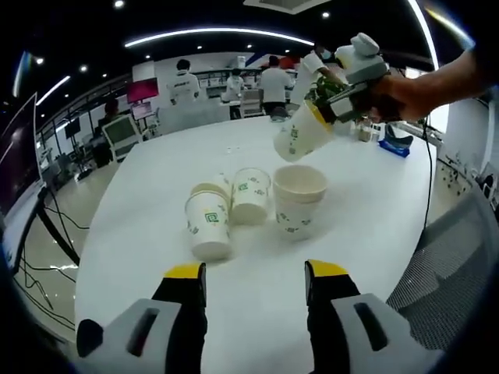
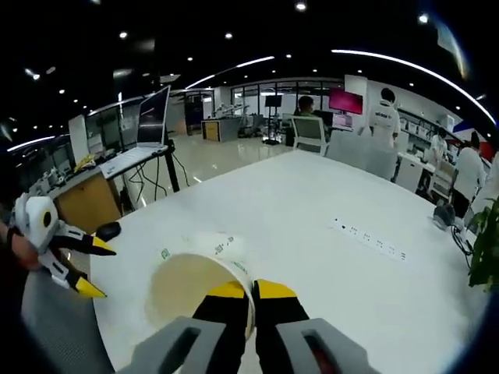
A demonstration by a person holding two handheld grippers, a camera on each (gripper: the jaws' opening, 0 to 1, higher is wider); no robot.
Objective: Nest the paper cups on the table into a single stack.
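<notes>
Right gripper (image 2: 251, 290) is clamped on the rim of a paper cup (image 2: 195, 284), one jaw inside the wall and one outside; in the right gripper view the cup's open mouth faces the camera. In the left gripper view the same gripper (image 1: 321, 107) comes in from the upper right, held by a person's hand (image 1: 405, 92), carrying that cup (image 1: 300, 134) tilted in the air, above and just behind the short stack (image 1: 299, 199) on the table.

Left gripper (image 1: 255, 274) hovers low with jaws spread apart, nothing between them. It also shows at the left edge of the right gripper view (image 2: 95, 269), yellow tips parted.

Step in hand, as I judge it: carrying a lifted cup over to drop into the stack. The next move calls for righting the cup so its base points down, centring it over the stack's open mouth, lowering it in, then letting go.

Still loose on the table: a front cup (image 1: 209, 224), a middle cup (image 1: 250, 195), and one partly hidden behind the front cup (image 1: 212, 188); all upright and close together, left of the stack. So the task is maybe a third done.

The surface is a large white table (image 1: 156, 234) with rounded edges, smooth. A power strip (image 2: 366, 238) lies further along it. The room is an open office: ceiling light strips, desks, a laptop on a stand (image 2: 148, 121), a chair (image 1: 121, 134), and several people standing in the background.
</notes>
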